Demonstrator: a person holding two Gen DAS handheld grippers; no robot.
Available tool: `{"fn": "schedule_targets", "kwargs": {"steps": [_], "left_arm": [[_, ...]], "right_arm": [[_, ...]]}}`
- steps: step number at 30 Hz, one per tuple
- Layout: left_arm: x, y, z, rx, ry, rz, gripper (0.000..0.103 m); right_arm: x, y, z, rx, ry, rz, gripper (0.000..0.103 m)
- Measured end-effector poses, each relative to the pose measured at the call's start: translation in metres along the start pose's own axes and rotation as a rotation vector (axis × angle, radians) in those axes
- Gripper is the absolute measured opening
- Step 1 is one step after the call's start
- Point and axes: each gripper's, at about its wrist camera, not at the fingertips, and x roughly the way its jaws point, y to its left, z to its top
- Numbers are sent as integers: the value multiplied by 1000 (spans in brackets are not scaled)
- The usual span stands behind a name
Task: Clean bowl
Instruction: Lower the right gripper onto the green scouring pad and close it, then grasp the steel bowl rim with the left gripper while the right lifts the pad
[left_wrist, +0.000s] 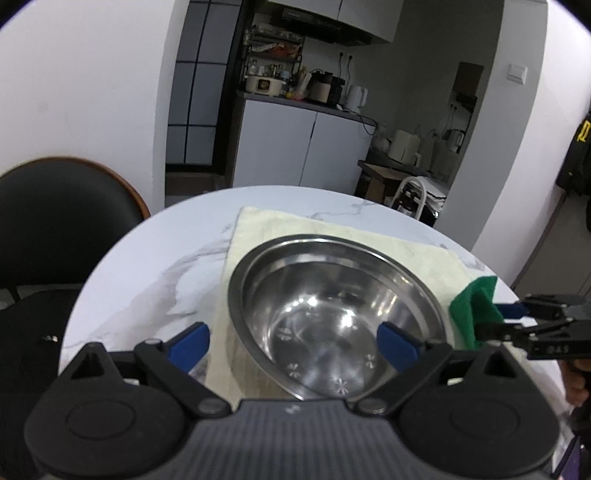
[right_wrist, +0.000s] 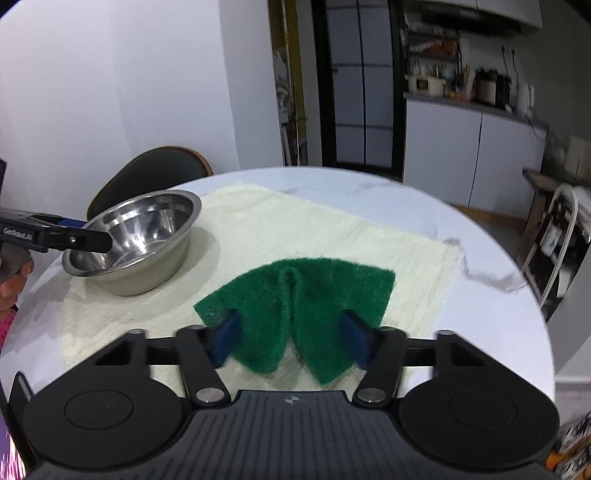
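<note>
Closest in the right wrist view, the right tool (right_wrist: 290, 338) has its blue pads pinching a green scouring pad (right_wrist: 295, 295), which buckles into a ridge between them and splays out over the cream towel (right_wrist: 332, 229). Whether the pad's far edge touches the towel cannot be told.

In the left wrist view, the left tool (left_wrist: 293, 345) stands with its fingers wide apart, the left pad outside the near rim of the steel bowl (left_wrist: 332, 314) and the right pad over its inside, gripping nothing. The bowl sits upright on the towel, on the round marble table (left_wrist: 147, 273).

The bowl lies to the left of the right tool and farther off, apart from the scouring pad. The left wrist view shows the bowl's shiny inside with small star marks on its floor; the right wrist view shows its outer wall and the left tool's finger over its near rim. Beyond the table stand a dark chair (right_wrist: 147, 177) and kitchen cabinets (left_wrist: 295, 147).
</note>
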Motion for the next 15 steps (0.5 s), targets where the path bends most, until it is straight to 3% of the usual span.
{"fn": "schedule_targets", "kwargs": {"steps": [3, 5, 7, 9, 15], "left_arm": [[4, -1, 0, -5, 18, -5, 91], [4, -2, 0, -9, 20, -6, 88], [5, -2, 0, -22, 20, -18, 86], [6, 0, 0, -33, 23, -13, 83], [9, 7, -1, -79, 38, 10, 59]], "right_arm": [[1, 4, 0, -24, 0, -16, 49], [1, 6, 1, -31, -2, -20, 43], [3, 8, 2, -37, 1, -42, 19], [5, 6, 3, -28, 3, -61, 18], [5, 5, 3, -27, -5, -63, 8]]}}
